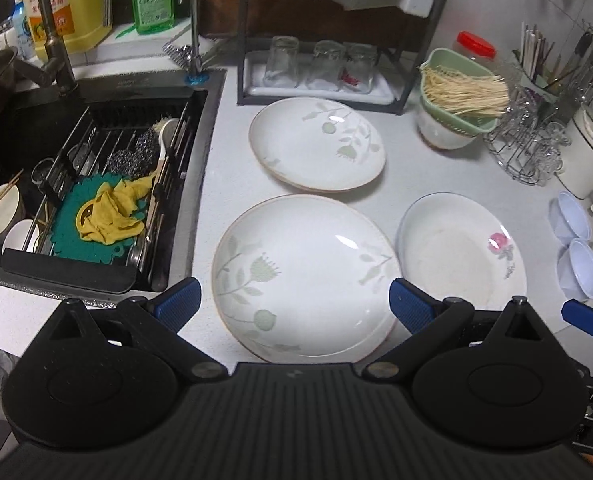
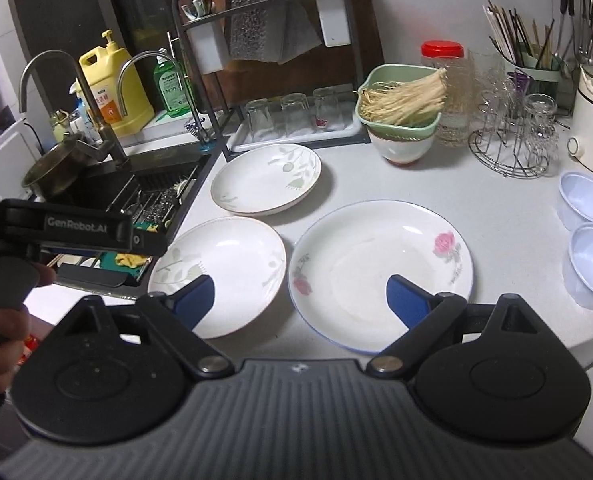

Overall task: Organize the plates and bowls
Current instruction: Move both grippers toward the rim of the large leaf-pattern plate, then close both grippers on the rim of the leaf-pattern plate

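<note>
Three white plates lie on the counter. A green-leaf plate (image 1: 304, 276) (image 2: 224, 264) sits nearest, and a second leaf plate (image 1: 316, 144) (image 2: 264, 178) lies behind it. To their right is a rose-patterned plate (image 1: 460, 252) (image 2: 380, 256). My left gripper (image 1: 292, 302) hovers open over the near leaf plate, its blue pads on either side of it. Open as well, my right gripper (image 2: 301, 296) spans the gap between the near leaf plate and the rose plate. Two small pale blue bowls (image 1: 576, 240) (image 2: 588, 240) stand at the right.
A sink (image 1: 96, 184) with a drain rack, cloth and bowls is at the left. Behind the plates stand a black rack with upturned glasses (image 2: 292, 114), a green colander of noodles on a bowl (image 2: 400, 120) and a wire glass stand (image 2: 512, 148). The counter edge runs close in front.
</note>
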The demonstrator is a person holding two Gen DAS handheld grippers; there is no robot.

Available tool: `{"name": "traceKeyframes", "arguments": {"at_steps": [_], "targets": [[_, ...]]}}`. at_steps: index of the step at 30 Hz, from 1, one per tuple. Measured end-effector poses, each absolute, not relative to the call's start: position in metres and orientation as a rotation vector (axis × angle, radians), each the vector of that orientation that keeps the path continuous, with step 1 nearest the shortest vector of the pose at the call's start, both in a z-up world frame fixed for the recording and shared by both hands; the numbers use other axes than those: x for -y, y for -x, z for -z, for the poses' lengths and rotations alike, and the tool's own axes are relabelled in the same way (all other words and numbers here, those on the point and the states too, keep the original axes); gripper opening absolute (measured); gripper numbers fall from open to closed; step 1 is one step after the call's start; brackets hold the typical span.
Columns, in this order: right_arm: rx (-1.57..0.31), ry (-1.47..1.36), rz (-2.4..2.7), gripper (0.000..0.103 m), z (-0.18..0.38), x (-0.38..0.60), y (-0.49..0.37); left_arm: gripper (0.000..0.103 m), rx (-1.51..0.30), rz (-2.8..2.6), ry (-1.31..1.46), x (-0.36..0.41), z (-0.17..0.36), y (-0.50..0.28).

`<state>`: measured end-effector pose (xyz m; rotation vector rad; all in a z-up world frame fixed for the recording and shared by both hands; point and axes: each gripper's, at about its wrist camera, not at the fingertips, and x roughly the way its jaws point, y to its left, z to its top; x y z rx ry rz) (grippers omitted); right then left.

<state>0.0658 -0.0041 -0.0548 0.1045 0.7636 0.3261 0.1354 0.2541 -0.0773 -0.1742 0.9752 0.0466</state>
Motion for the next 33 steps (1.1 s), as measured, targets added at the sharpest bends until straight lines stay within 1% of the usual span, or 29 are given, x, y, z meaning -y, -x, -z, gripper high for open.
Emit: {"name": "traceKeyframes", "arguments": {"at_steps": [6, 13, 17, 19, 20, 22, 24, 25, 26, 27, 30, 31, 33], "targets": [[-0.789, -0.208, -0.284, 0.094, 0.068, -0.006, -0.084, 0.102, -0.981, -0.025, 0.128, -0.276, 0.085, -0.152], [-0.855, -0.260, -0.291, 0.093, 0.083, -0.029, -0.101, 0.102, -1.022, 0.058, 0.163, -0.294, 0.106, -0.175], [-0.907, -0.324, -0.280, 0.077, 0.097, -0.037, -0.108, 0.101, -1.044, 0.103, 0.178, -0.304, 0.124, -0.183], [-0.929, -0.369, -0.249, 0.075, 0.103, -0.038, -0.110, 0.101, -1.057, 0.122, 0.195, -0.311, 0.135, -0.187], [-0.939, -0.391, -0.238, 0.072, 0.106, -0.038, -0.111, 0.100, -1.065, 0.130, 0.198, -0.313, 0.140, -0.189], [-0.959, -0.429, -0.223, 0.067, 0.112, -0.040, -0.113, 0.095, -1.069, 0.148, 0.198, -0.318, 0.147, -0.193], [-0.975, -0.447, -0.201, 0.061, 0.118, -0.043, -0.115, 0.084, -1.081, 0.160, 0.207, -0.324, 0.156, -0.198], [-0.980, -0.453, -0.188, 0.056, 0.121, -0.044, -0.116, 0.081, -1.082, 0.174, 0.217, -0.326, 0.159, -0.200], [-0.985, -0.459, -0.176, 0.051, 0.123, -0.046, -0.115, 0.074, -1.083, 0.185, 0.223, -0.328, 0.162, -0.203], [-0.988, -0.466, -0.166, 0.048, 0.124, -0.046, -0.116, 0.068, -1.084, 0.196, 0.225, -0.329, 0.166, -0.205], [-0.998, -0.464, -0.125, 0.034, 0.131, -0.048, -0.117, 0.059, -1.083, 0.224, 0.217, -0.330, 0.173, -0.211], [-1.001, -0.469, -0.120, 0.030, 0.133, -0.048, -0.118, 0.058, -1.079, 0.230, 0.213, -0.331, 0.174, -0.213], [-1.006, -0.473, -0.111, 0.027, 0.137, -0.050, -0.121, 0.054, -1.073, 0.236, 0.200, -0.331, 0.177, -0.216]]}}
